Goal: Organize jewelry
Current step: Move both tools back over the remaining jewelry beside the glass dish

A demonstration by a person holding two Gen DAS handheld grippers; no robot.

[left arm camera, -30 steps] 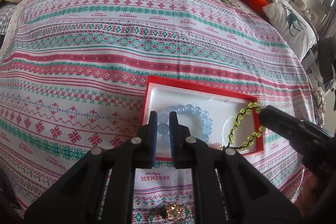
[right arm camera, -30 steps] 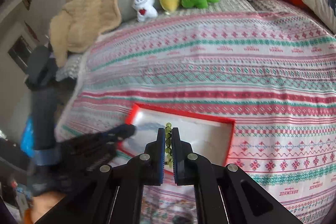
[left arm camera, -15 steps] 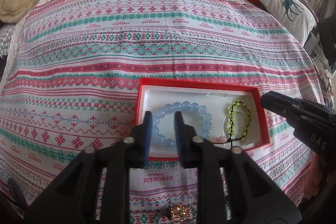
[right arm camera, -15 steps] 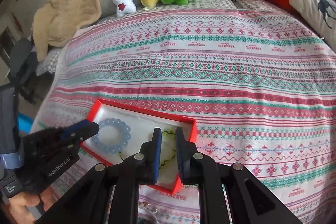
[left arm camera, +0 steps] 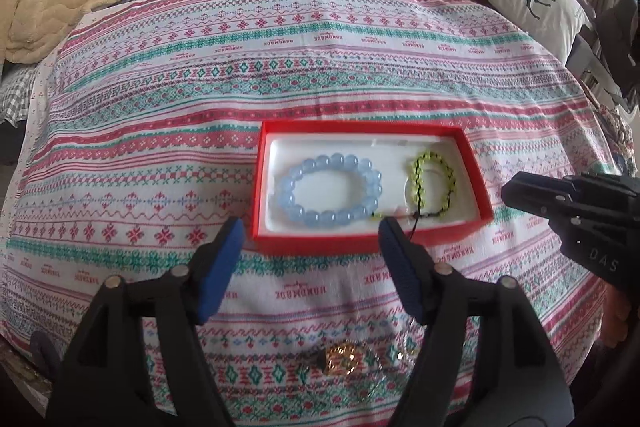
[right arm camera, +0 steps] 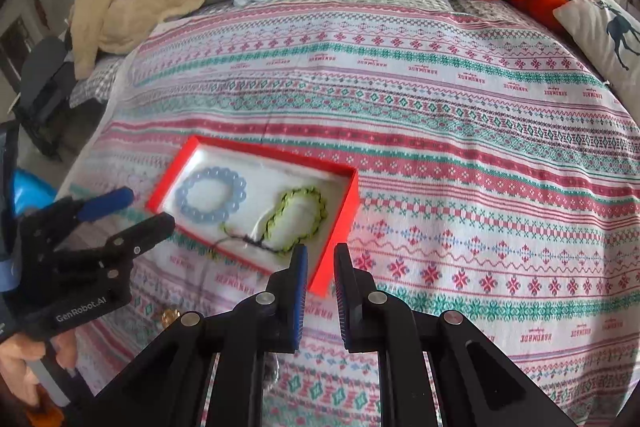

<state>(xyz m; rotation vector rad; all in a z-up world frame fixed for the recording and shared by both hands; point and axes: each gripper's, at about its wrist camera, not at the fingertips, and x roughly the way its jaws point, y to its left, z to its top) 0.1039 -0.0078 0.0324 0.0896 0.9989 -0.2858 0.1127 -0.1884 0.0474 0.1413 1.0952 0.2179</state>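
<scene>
From the left wrist view, the left gripper (left arm camera: 308,239) hangs just short of the near rim of the red jewelry box (left arm camera: 472,163), its blue-padded fingers (left arm camera: 218,267) spread wide and holding nothing. The spread frames the box, which suggests it is standing off to leave the tray in clear sight. Inside, the pale blue bead bracelet (left arm camera: 328,189) lies flat in the left half of the white lining and the yellow-green braided bracelet (left arm camera: 432,183) in the right half, near but seemingly not overlapping; each has its own half so that neither tangles. The braided one's black cord (left arm camera: 416,223) trails over the near rim toward the bedspread (left arm camera: 280,67), so that piece is not wholly tucked in. Close to the near edge of the bedspread, between the gripper's arms, a gold pendant piece (left arm camera: 344,359) lies outside the box, probably the next item to be stowed. The right gripper (left arm camera: 516,193) reaches in beyond the box's right end; its opening cannot be judged here.

From the right wrist view, the right gripper (right arm camera: 320,259) sits at the near right corner of the jewelry box (right arm camera: 340,223), fingers parted only narrowly and empty, consistent with a small thing having been let go. The blue bracelet (right arm camera: 212,193) occupies the far-left half, the braided bracelet (right arm camera: 298,217) the half nearest this gripper, its cord (right arm camera: 236,239) crossing the near rim. The left gripper (right arm camera: 132,211) stands wide open by the box's left end. A gold bit (right arm camera: 170,315) shows on the bedspread (right arm camera: 440,107) below it.
</scene>
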